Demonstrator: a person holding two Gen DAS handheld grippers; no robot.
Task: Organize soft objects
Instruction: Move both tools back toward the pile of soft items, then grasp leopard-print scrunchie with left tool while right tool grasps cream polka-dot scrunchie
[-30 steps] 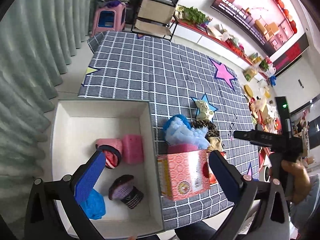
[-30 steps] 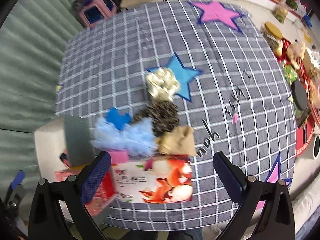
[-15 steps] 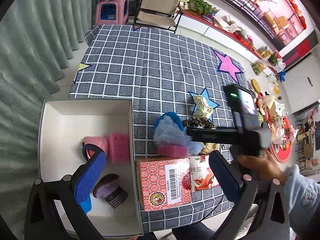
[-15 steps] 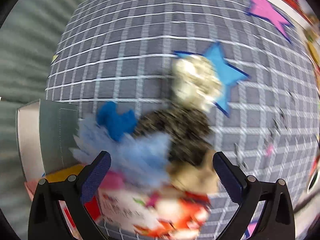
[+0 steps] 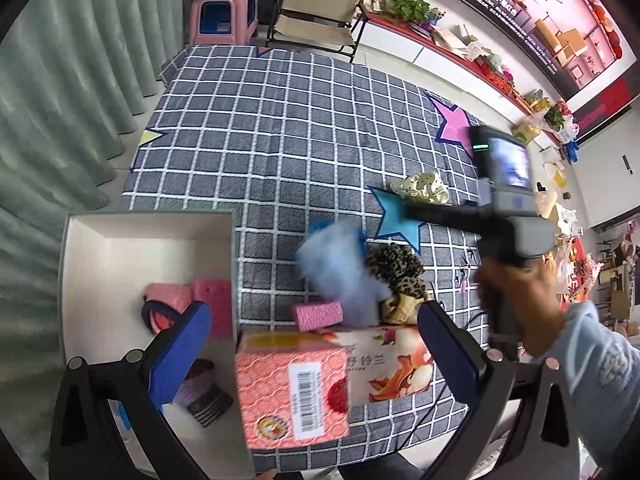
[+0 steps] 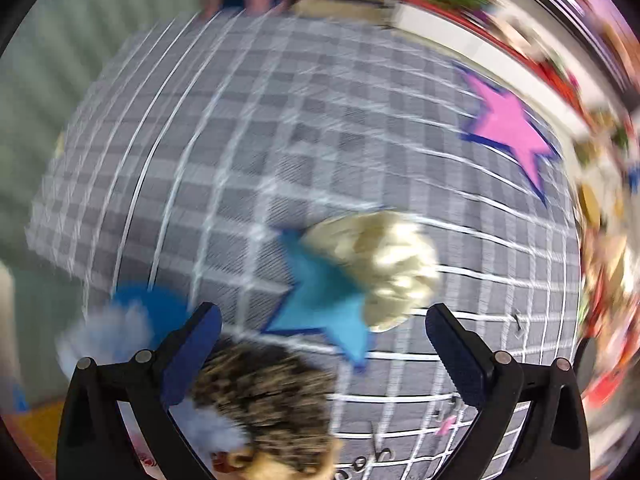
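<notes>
**Count of items on the table and in the box**

One white box holds four soft items. On the checked cloth lie one cream scrunchie, one leopard-print scrunchie, one fluffy blue piece, one pink sponge, one tan scrunchie and two cartons. Two grippers are in view.

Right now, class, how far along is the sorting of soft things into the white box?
Done: a pink sponge and knitted pieces lie in the white box. In hand: nothing; right gripper is open near the cream scrunchie. Left: that, blue fluffy piece, leopard scrunchie, pink sponge block.
</notes>
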